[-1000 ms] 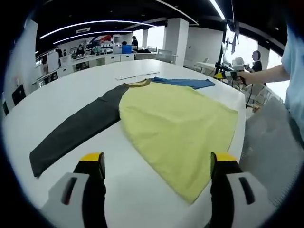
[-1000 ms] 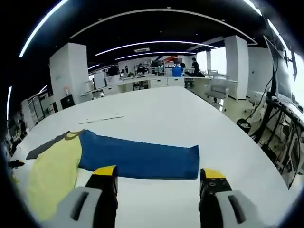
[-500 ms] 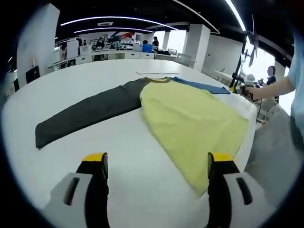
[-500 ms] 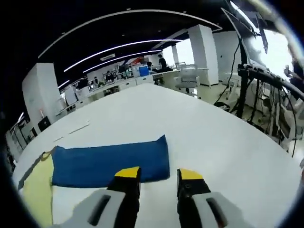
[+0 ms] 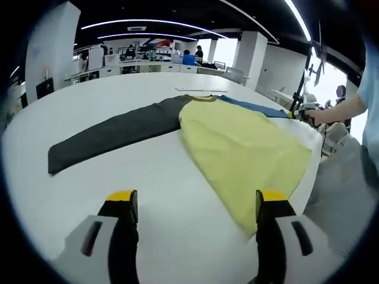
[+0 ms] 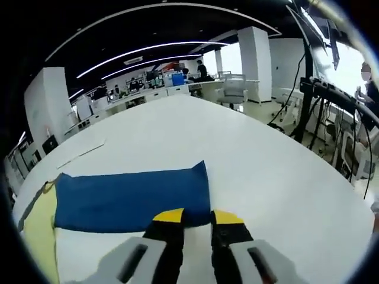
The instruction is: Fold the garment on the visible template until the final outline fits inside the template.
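A garment lies flat on the white table [image 5: 71, 195]. It has a yellow body [image 5: 237, 142], a dark grey sleeve [image 5: 112, 133] stretched out to the left, and a blue sleeve [image 5: 254, 107] at the far side. My left gripper [image 5: 195, 201] is open, low over bare table in front of the yellow hem. In the right gripper view the blue sleeve [image 6: 130, 198] lies spread out. My right gripper [image 6: 198, 218] has its jaws drawn narrow around the cuff's near corner, with a small gap still between them. A hand holds that gripper [image 5: 301, 110] at the table's far right.
A thin pale strip [image 5: 195, 89] lies on the table beyond the collar, also seen as a strip [image 6: 83, 154] past the blue sleeve. The table edge [image 5: 308, 177] runs close on the right, by a person's arm [image 5: 340, 109]. Desks and a metal stand [image 6: 320, 94] are behind.
My right gripper's jaws have narrowed from wide apart to a small gap and come down onto the blue cuff's corner. The left view has shifted slightly; the garment lies as before.
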`<act>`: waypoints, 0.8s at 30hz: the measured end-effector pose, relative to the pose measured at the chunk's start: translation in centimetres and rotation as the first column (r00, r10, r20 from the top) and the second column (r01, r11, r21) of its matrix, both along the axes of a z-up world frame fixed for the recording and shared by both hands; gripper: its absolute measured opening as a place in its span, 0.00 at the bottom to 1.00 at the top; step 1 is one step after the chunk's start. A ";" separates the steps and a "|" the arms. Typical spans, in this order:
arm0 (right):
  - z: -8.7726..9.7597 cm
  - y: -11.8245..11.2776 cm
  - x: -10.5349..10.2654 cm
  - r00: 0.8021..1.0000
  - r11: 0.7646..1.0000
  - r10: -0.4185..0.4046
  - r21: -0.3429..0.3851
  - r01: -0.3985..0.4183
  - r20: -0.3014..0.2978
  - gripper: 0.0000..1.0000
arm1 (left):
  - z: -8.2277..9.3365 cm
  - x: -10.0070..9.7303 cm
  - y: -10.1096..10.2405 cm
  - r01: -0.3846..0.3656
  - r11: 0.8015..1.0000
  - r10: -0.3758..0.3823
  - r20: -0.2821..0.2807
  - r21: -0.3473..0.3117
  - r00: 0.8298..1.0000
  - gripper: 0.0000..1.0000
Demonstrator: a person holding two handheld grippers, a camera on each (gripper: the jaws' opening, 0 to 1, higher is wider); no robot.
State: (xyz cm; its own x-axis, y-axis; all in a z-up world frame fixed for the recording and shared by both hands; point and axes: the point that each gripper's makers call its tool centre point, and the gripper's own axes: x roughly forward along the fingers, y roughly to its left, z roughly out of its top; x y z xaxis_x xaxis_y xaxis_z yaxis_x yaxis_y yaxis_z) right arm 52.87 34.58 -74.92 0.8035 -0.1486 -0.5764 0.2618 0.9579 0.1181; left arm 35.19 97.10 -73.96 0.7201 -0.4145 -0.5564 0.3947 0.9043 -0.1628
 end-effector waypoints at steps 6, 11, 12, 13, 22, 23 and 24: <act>0.5 -0.4 -0.1 1.000 0.999 0.006 -0.036 -0.007 -0.005 0.03 | 0.1 0.0 0.1 -0.005 1.000 0.005 0.001 -0.004 1.000 0.78; 1.4 -0.8 -0.1 1.000 0.999 0.019 -0.041 -0.019 -0.003 0.00 | 0.4 0.0 -0.5 0.018 1.000 -0.018 0.016 0.018 1.000 0.78; 1.6 -0.8 -0.1 1.000 0.999 0.024 -0.046 -0.024 -0.001 0.00 | 0.4 0.0 -0.6 0.023 1.000 -0.023 0.019 0.021 1.000 0.77; 2.0 -0.8 0.1 1.000 0.998 0.030 -0.057 -0.029 0.007 0.00 | 0.5 0.0 -0.8 0.028 0.999 -0.028 0.022 0.024 0.999 0.77; 4.6 1.9 1.5 0.994 0.996 0.082 0.038 -0.085 0.076 0.00 | 2.1 0.4 -1.3 0.042 0.999 -0.044 0.074 0.029 0.996 0.77; 4.9 2.4 1.7 0.991 0.993 0.100 0.045 -0.105 0.085 0.00 | 2.2 0.4 -1.3 0.043 0.999 -0.045 0.078 0.030 0.996 0.77; 5.1 2.9 1.9 0.990 0.992 0.117 0.036 -0.120 0.083 0.00 | 2.3 0.4 -1.4 0.042 0.999 -0.045 0.084 0.030 0.996 0.77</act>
